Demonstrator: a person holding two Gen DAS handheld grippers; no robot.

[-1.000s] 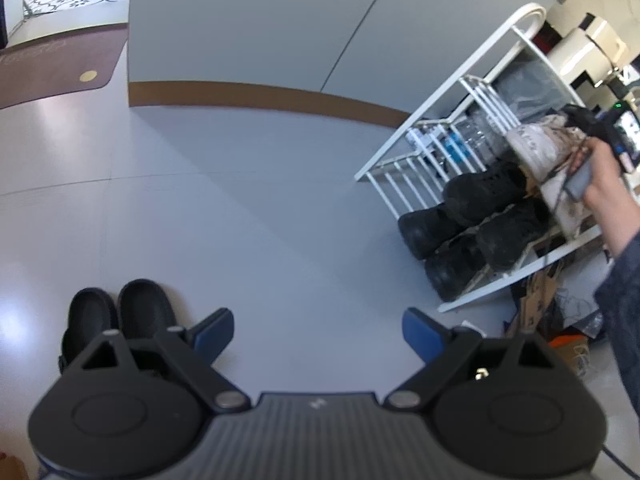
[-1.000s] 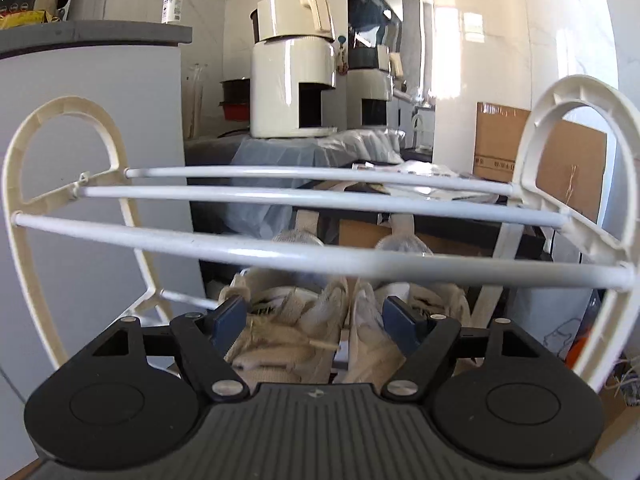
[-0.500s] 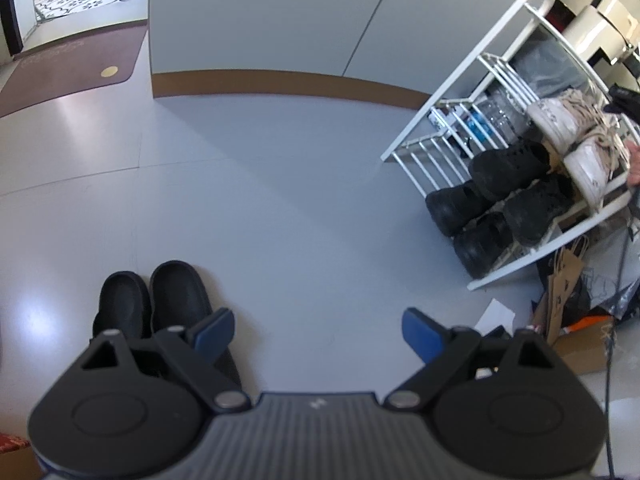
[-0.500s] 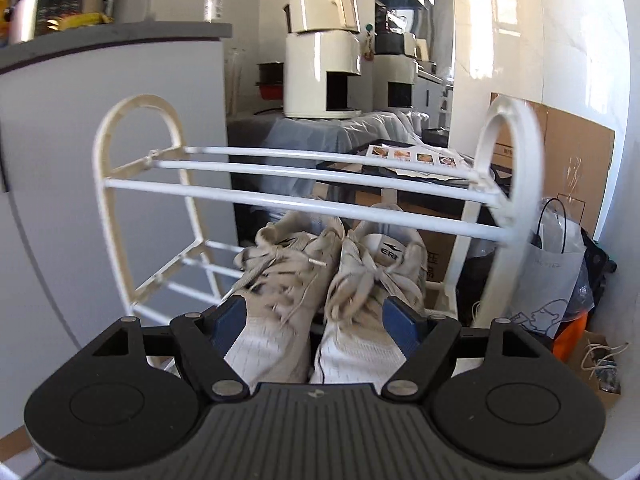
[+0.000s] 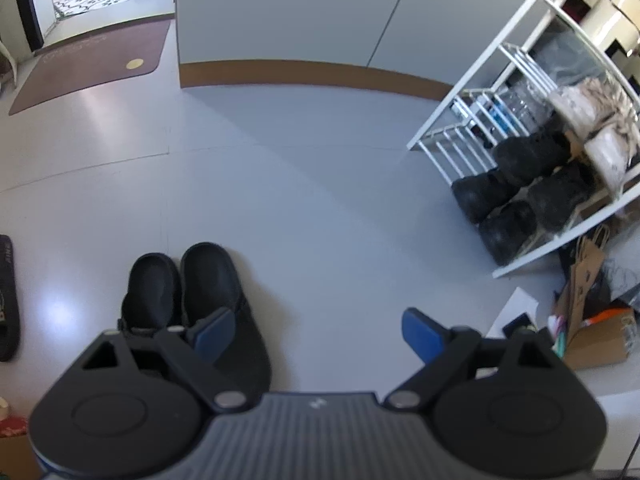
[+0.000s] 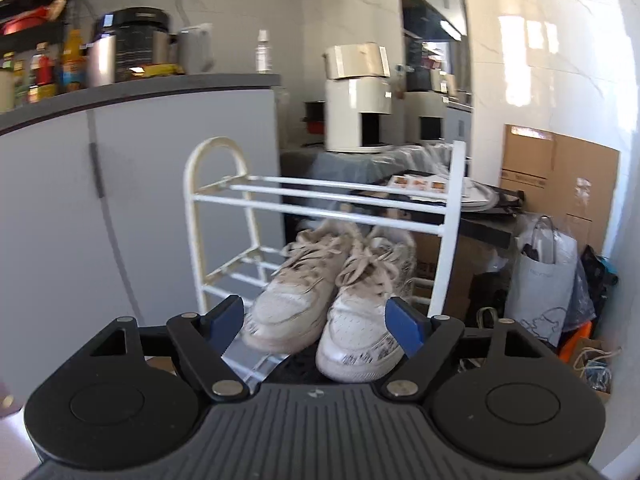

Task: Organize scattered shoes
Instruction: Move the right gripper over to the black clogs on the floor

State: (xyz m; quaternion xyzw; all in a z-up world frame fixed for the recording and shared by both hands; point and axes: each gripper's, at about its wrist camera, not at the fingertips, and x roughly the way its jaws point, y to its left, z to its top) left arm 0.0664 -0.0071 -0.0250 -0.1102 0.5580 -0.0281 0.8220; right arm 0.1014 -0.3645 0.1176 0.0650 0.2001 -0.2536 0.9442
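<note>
Two scuffed white sneakers [image 6: 324,300] (laces loose) sit mid-frame on the rack [image 6: 192,216]; black clogs [image 5: 192,292] lower left; both grippers [image 5: 316,334] [image 6: 316,322] spread, empty.

Brown doormat [image 5: 92,64], grey cabinet [image 5: 320,16], cardboard box [image 6: 560,176], white plastic bag [image 6: 544,276]
</note>
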